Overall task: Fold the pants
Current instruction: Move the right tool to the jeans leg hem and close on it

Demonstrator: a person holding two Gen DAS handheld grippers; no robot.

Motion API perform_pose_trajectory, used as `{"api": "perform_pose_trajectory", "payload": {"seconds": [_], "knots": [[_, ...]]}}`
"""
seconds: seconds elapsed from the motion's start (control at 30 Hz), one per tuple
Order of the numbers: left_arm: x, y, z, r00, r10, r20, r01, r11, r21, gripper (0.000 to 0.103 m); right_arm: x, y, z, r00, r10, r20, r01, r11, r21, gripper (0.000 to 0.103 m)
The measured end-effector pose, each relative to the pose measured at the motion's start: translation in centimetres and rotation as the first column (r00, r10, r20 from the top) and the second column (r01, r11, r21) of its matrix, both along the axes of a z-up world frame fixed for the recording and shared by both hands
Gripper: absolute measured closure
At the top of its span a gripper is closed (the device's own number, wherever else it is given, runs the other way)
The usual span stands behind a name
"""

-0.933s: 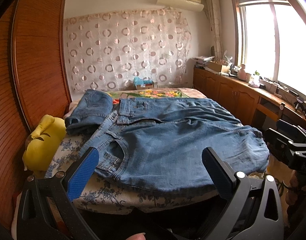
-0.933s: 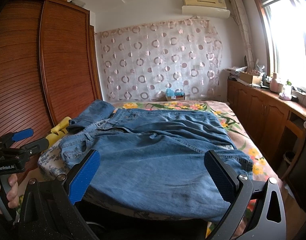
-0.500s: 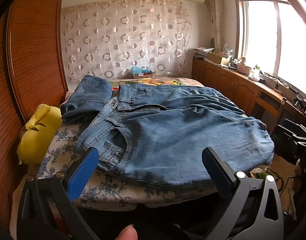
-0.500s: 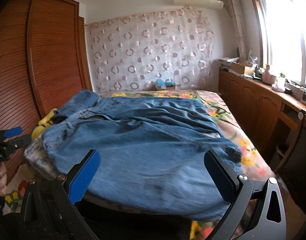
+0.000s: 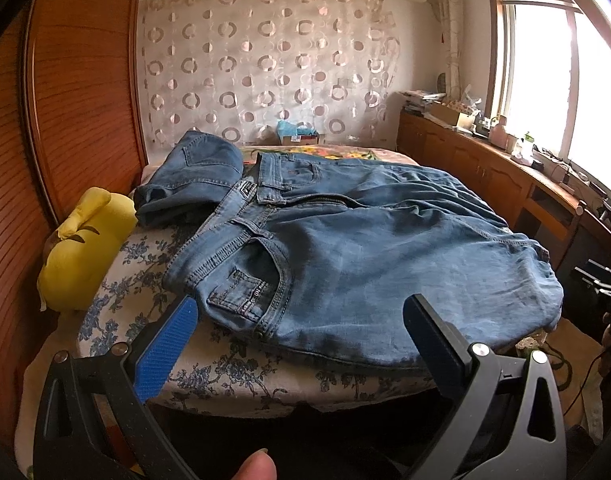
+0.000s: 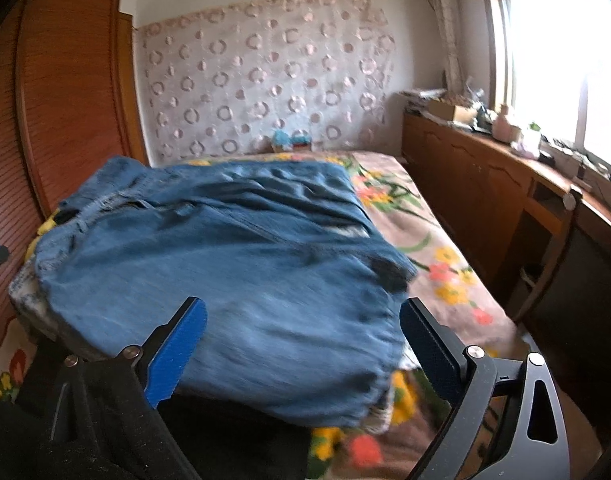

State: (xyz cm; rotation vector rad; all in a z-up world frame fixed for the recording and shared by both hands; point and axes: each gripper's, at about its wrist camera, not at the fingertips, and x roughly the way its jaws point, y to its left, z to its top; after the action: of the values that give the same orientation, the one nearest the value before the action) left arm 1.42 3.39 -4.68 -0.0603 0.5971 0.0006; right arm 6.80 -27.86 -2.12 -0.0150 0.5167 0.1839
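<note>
Jeans (image 5: 365, 264) flat on bed (image 5: 241, 376), just ahead of left tool (image 5: 301, 312) and right tool (image 6: 303, 320), both spread wide, empty.

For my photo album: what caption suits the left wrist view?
Open left claw nears blue jeans spread on a floral bed.

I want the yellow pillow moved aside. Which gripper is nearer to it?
Left. The left gripper is open near the bed corner beside the yellow pillow; the right gripper, also open, is toward the jeans' far end.
</note>
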Motion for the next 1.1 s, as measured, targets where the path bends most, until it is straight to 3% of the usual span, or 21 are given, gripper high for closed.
{"api": "perform_pose_trajectory", "payload": {"seconds": [0.33,0.53,0.93,1.1], "knots": [[0.0,-0.5,-0.2,1.0,-0.006,-0.01,0.006,1.0,0.005,0.0,0.0,-0.1,-0.7,0.992,-0.017,-0.128,0.019,1.0,0.011,0.013],[0.1,-0.1,-0.5,1.0,-0.017,-0.018,0.017,1.0,0.01,0.0,0.3,-2.0,-0.3,0.986,0.001,-0.169,0.013,0.997,0.079,0.02],[1.1,5.4,-0.9,0.996,0.079,-0.029,-0.078,0.997,0.019,0.0,1.0,-3.2,-0.4,0.982,0.026,-0.189,-0.001,0.992,0.129,0.053],[1.6,6.3,-1.6,0.996,0.074,-0.054,-0.074,0.997,0.01,0.0,1.8,-3.2,-0.8,0.985,0.034,-0.17,-0.014,0.993,0.119,0.073]]}}
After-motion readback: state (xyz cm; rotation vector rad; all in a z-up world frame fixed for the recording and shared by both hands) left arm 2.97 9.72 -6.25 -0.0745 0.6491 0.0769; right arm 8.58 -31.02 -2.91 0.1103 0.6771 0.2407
